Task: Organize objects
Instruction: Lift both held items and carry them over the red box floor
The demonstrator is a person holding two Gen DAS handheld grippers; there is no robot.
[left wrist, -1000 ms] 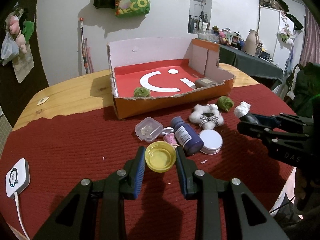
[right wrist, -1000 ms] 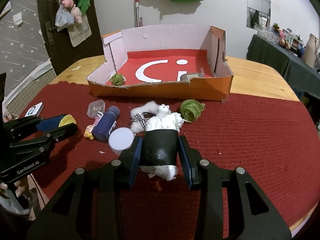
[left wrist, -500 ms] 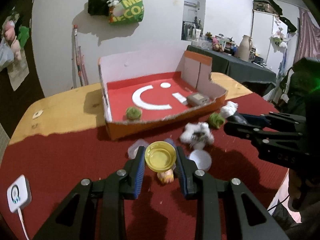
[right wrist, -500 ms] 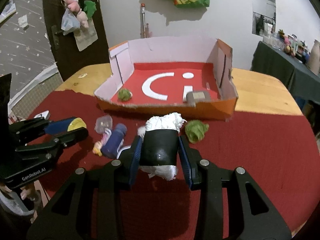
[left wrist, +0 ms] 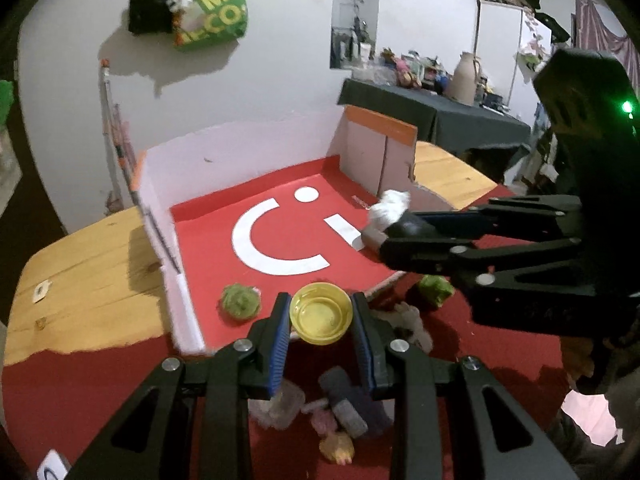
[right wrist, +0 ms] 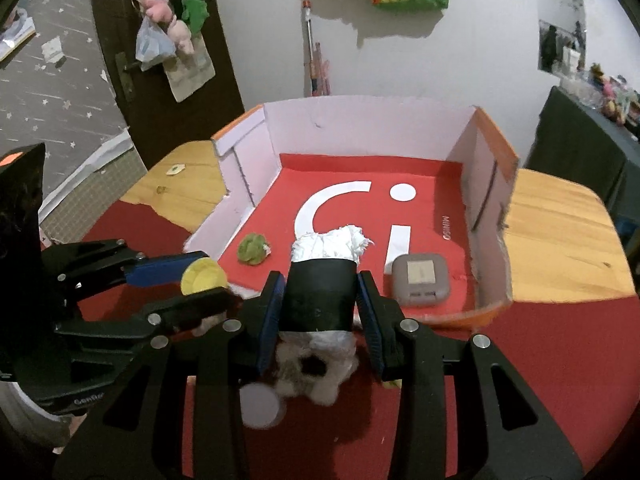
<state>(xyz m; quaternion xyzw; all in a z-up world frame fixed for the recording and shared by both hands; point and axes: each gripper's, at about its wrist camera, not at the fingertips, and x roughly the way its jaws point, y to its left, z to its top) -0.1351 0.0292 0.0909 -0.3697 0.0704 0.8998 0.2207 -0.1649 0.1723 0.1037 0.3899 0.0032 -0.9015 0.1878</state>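
Observation:
My left gripper (left wrist: pixel 321 322) is shut on a yellow cap (left wrist: pixel 321 313), held above the front wall of the open cardboard box (left wrist: pixel 160 216) with a red floor. My right gripper (right wrist: pixel 320 300) is shut on a black roll stuffed with white paper (right wrist: pixel 322 294), also over the box's front wall. Each gripper shows in the other view: the right gripper (left wrist: pixel 394 226) at the right, the left gripper (right wrist: pixel 200 284) at the left. Inside the box lie a green ball (right wrist: pixel 253 249) and a small grey case (right wrist: pixel 420 279).
On the red cloth (right wrist: pixel 560 360) in front of the box lie a white plush toy (right wrist: pixel 312 368), a white round lid (right wrist: pixel 260 406), a dark blue bottle (left wrist: pixel 352 404), a clear small case (left wrist: pixel 280 408), a second green ball (left wrist: pixel 436 289) and a small pink-yellow figure (left wrist: pixel 336 446).
Both grippers have risen and moved forward from over the loose objects to the box's front wall, each carrying its object. The box now looks much closer.

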